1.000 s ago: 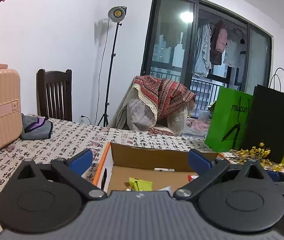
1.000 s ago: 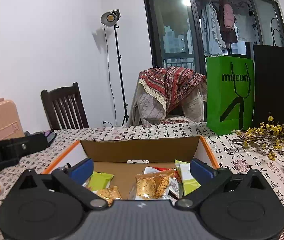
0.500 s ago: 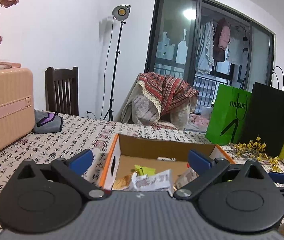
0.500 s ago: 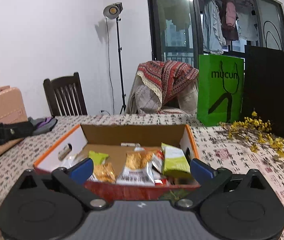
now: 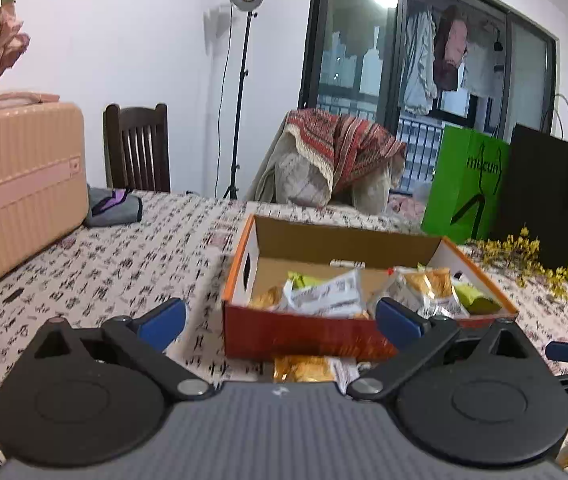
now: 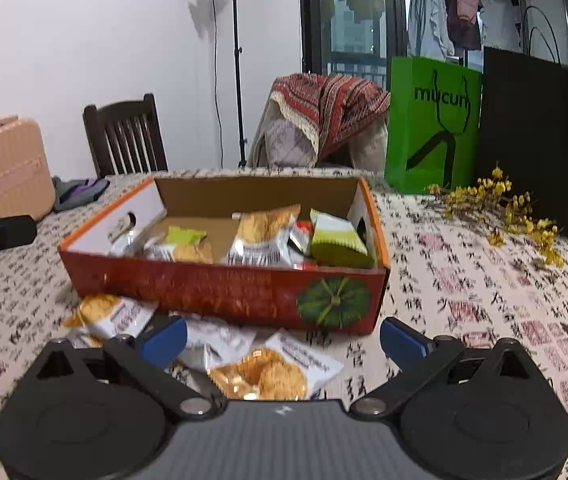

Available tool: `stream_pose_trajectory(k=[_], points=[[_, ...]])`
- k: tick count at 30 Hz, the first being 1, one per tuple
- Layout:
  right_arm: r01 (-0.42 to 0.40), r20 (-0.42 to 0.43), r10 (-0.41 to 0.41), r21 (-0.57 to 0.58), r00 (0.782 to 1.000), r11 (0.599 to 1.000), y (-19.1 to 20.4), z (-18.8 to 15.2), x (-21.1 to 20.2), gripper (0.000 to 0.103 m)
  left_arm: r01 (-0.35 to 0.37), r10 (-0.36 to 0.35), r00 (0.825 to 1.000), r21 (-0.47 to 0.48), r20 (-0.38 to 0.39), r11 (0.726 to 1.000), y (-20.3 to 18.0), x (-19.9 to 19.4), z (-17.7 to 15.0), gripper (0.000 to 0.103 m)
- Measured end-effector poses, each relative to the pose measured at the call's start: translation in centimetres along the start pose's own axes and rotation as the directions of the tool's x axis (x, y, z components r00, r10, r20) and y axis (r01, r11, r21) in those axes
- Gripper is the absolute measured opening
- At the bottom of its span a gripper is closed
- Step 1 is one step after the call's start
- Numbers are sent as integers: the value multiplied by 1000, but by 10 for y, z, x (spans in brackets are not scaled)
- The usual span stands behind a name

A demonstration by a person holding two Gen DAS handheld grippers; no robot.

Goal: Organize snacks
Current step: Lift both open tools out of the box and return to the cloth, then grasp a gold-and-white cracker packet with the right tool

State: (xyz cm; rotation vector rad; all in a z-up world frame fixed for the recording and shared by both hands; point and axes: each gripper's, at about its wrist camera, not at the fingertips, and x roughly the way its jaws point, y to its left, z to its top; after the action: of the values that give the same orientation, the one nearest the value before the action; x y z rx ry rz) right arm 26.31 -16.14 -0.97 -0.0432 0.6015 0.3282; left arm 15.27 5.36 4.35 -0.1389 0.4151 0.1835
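Left gripper (image 5: 280, 320): I see its jaws spread wide with nothing between them, hovering just short of the box's near wall.
Right gripper (image 6: 282, 338): I read its jaws as wide apart too, empty, held above the loose packets in front of the box.
Snack box (image 6: 220, 284): an open cardboard tray with orange rim and red front, sitting on the tablecloth (image 6: 463, 280); I can see packets piled inside it from both cameras.
Only in the right view: a green pumpkin print (image 6: 333, 301) on the box's front wall, and three loose packets on the cloth against that wall. One is a cracker packet (image 6: 272, 372) between my fingers; another packet (image 6: 112, 312) lies by the box's left corner; a pale packet (image 6: 220, 338) sits between them, partly under my left finger.
Only in the left view: just one loose packet (image 5: 303, 368) peeks out below the box; the other gripper's blue fingertip (image 5: 567, 352) shows at the right edge.
Inside the box: a green packet (image 6: 337, 236) leans at the right end, a cracker packet (image 6: 264, 232) stands mid-box.
Surroundings: pink suitcase (image 5: 20, 180) on the left, green bag (image 6: 431, 124) and black bag (image 6: 535, 132) at the far right, yellow dried flowers (image 6: 503, 208) beside them.
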Motion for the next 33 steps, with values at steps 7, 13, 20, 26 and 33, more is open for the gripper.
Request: stream_pose_trajectory(k=[7, 13, 20, 26, 33], points=[[20, -53, -20, -1, 998, 1000, 0, -11, 12, 103, -18, 18, 998, -1, -55, 1000, 9, 3, -17, 103], [75, -103, -73, 12, 992, 997, 0, -2, 38, 103, -34, 32, 996, -20, -78, 999, 21, 3, -25, 103], [156, -194, -149, 20, 969, 988, 3, -4, 76, 103, -35, 32, 996, -32, -83, 999, 32, 3, -29, 103], [141, -190, -133, 31, 973, 990, -7, -17, 69, 102, -36, 31, 995, -47, -92, 998, 40, 5, -32, 103], [56, -131, -52, 27, 990, 998, -11, -24, 51, 52, -27, 22, 994, -43, -108, 999, 36, 13, -34, 103]])
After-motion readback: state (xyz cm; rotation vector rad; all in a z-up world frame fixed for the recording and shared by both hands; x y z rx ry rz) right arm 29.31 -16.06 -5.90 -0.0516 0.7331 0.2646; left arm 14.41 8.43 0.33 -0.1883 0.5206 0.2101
